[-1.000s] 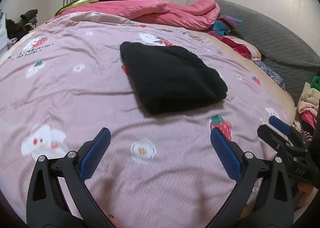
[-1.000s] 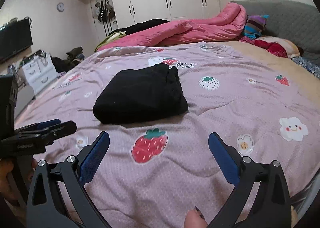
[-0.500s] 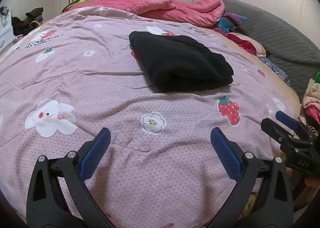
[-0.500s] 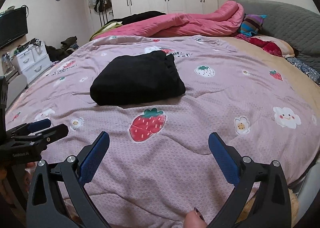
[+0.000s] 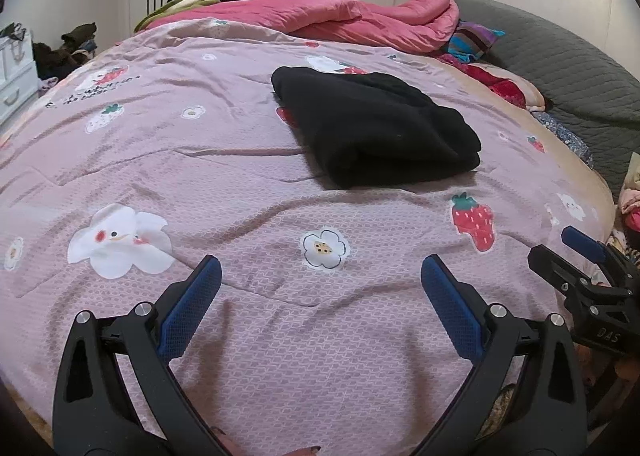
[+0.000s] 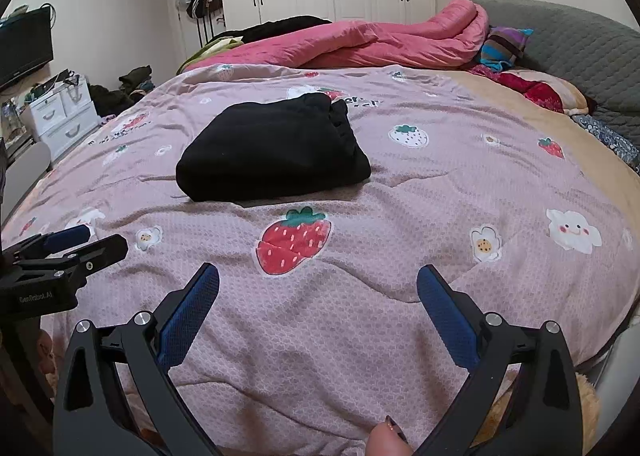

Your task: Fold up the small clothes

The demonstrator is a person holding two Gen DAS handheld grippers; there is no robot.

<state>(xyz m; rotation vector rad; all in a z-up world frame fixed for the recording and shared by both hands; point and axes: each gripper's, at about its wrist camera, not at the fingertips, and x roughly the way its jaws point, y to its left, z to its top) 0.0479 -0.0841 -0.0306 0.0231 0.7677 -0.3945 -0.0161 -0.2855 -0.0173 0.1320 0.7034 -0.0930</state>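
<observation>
Since a second ago both my tongs have drawn back toward the foot of the bed, so the folded black garment sits farther off and more quilt shows in front of it.

Through the left wrist view, my left gripper gapes wide, blue pads far apart with nothing between them, held over the mauve strawberry-print quilt near its front edge. The garment lies flat and folded in the middle of the quilt, well apart from my pads, with bare quilt on every side of it. Beyond it the pink duvet is heaped along the far edge, and the grey headboard borders the right. My right gripper shows at the right margin, by the bed's corner.

Through the right wrist view, my right gripper is likewise spread wide and holds nothing. The garment lies ahead and slightly left, a printed strawberry between it and me. My left gripper pokes in from the left, over the quilt's edge; its opening I cannot judge from here.
</observation>
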